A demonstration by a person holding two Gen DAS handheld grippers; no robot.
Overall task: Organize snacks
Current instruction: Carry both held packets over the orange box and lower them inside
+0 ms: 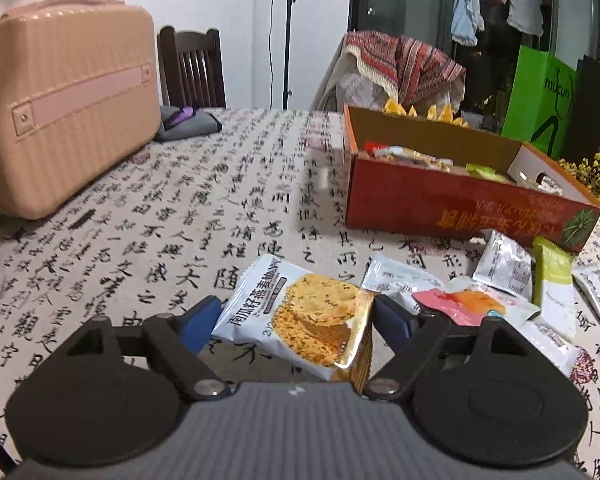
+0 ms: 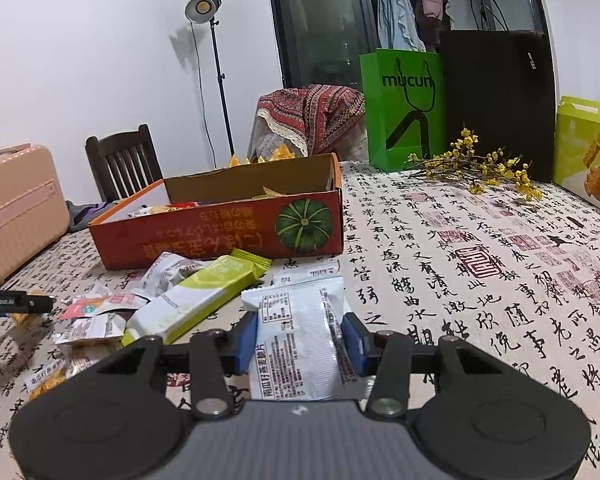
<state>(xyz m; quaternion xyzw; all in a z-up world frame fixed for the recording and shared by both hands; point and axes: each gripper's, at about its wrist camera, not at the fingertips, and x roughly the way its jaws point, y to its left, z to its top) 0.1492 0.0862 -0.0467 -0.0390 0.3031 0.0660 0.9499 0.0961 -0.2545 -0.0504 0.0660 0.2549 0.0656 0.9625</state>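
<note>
In the left wrist view, the left gripper (image 1: 296, 320) has its blue fingers (image 1: 198, 322) set on either side of a cracker packet (image 1: 300, 320) printed with round seeded crackers; the packet looks lifted off the tablecloth (image 1: 180, 220) and tilted, its foil edge crumpled against the right-hand finger, so I judge it gripped, though the left-hand finger's contact is hard to confirm. The red carton (image 1: 452, 200), open at the top and already holding several wrappers, stands ahead and to the right of this gripper, and a loose heap of packets lies on the cloth just in front of the carton's near wall, among them a green bar (image 1: 554, 280) and a pink-and-orange sachet (image 1: 460, 304). A peach case (image 1: 64, 108) sits well to the left of the carton. In the right wrist view, the right gripper (image 2: 300, 344) is clenched on a white packet (image 2: 300, 336), back label facing the camera, both blue pads pressing its sides. The red carton (image 2: 220, 224) lies ahead and to the left here, the heap with the green bar (image 2: 204, 296) just before its near wall. The step in hand appears to be carrying: each gripper has a snack, neither is yet over the carton. The next move calls for raising each packet above the carton's rim, bringing it over the open top, and then releasing it, taking care that the two grippers do not crowd each other.
</note>
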